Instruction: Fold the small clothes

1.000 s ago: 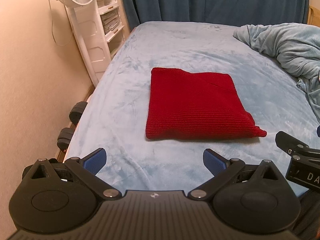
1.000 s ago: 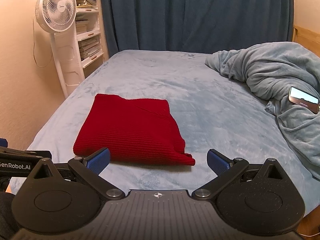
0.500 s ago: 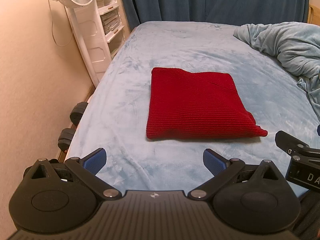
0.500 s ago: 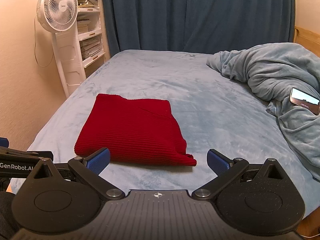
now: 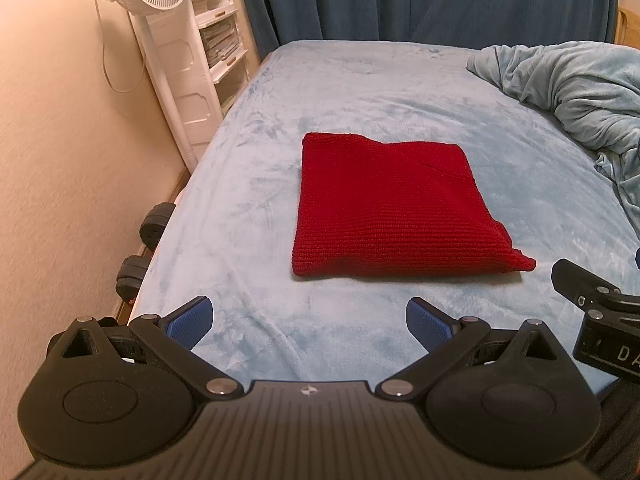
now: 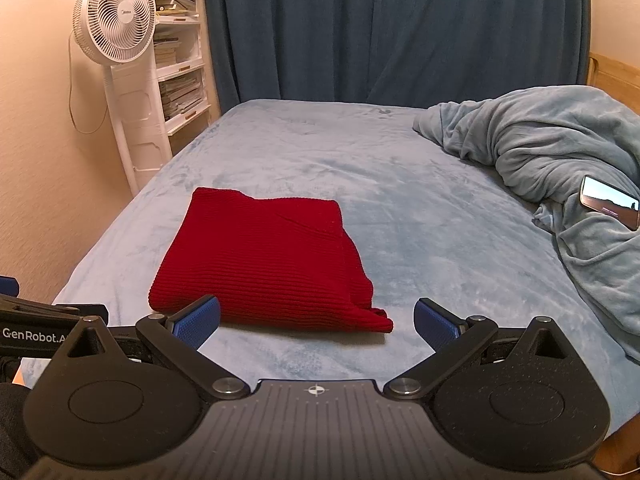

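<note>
Left wrist view: knit [image 5: 390, 210] lies folded square on bed [image 5: 248, 200], ahead of my left claw [image 5: 310, 318], apart. Both claws, right [image 6: 316, 318] included, spread wide, holding nothing. Folding looks done; nothing obvious left.

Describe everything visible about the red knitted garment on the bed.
The red knitted garment is a deep red ribbed knit, folded into a thick, roughly square stack. It lies flat on the light blue bed cover, which alone touches it. Its edges are mostly straight; a diagonal seam or fold line crosses the top layer, and one small corner pokes out at the near right. Both the left gripper and the right gripper are open and apart from it.
</note>
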A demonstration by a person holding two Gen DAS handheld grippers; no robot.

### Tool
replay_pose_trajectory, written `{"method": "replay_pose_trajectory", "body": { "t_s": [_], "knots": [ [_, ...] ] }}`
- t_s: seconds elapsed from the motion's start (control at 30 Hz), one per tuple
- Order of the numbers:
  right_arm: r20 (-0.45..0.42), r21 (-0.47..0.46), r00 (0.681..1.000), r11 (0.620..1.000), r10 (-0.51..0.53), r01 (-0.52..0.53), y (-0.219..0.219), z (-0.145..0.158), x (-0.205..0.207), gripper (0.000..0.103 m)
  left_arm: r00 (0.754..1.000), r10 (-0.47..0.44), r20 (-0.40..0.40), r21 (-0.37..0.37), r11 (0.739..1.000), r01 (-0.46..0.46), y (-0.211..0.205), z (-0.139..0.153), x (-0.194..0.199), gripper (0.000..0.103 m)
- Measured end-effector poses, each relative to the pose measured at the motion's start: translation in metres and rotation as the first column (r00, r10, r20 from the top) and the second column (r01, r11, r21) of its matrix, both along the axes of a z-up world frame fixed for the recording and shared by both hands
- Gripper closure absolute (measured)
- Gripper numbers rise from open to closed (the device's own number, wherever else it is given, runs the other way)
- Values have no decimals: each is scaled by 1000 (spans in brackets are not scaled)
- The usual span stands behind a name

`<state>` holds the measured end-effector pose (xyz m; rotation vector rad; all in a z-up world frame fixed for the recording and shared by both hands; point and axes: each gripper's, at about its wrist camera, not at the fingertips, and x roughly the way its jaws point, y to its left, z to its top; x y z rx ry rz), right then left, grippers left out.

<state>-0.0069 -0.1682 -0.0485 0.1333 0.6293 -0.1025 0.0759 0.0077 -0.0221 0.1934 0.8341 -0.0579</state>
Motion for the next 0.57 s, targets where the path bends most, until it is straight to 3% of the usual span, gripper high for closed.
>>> {"method": "replay_pose_trajectory", "body": {
  "t_s": [0.57],
  "knots": [
    [-8, 7, 1000, 1000, 21, -21, 4, -1, -1, 1, 1000, -8, 7, 2, 1000, 8, 5, -4, -1, 0]
  ]
}}
